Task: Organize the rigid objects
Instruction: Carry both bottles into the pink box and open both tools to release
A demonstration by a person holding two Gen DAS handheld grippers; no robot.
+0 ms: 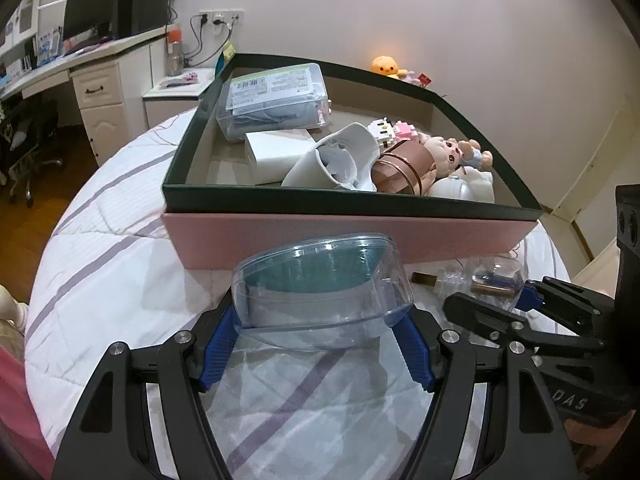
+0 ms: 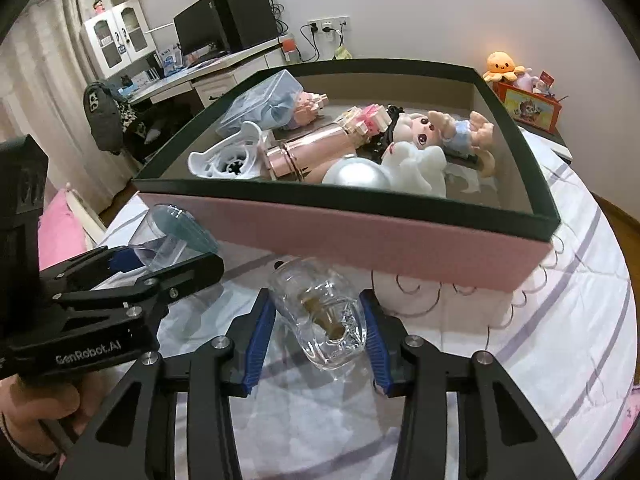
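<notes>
My left gripper (image 1: 320, 342) is shut on a clear plastic case with a teal insert (image 1: 324, 288), held just above the bedspread in front of the box. It also shows in the right wrist view (image 2: 176, 236). My right gripper (image 2: 318, 320) is shut on a clear glass bottle with a gold part inside (image 2: 324, 316), also seen in the left wrist view (image 1: 492, 280). The pink box with a dark green rim (image 1: 340, 236) stands just beyond both. It holds a doll (image 2: 436, 128), a pink tube (image 2: 316, 148), a white holder (image 1: 340, 160) and other items.
The box sits on a white bedspread with purple stripes (image 1: 100, 272). A desk with a monitor (image 1: 92, 16) stands at the back left. A plush octopus (image 2: 502, 66) and a red box (image 2: 528, 106) sit at the back right.
</notes>
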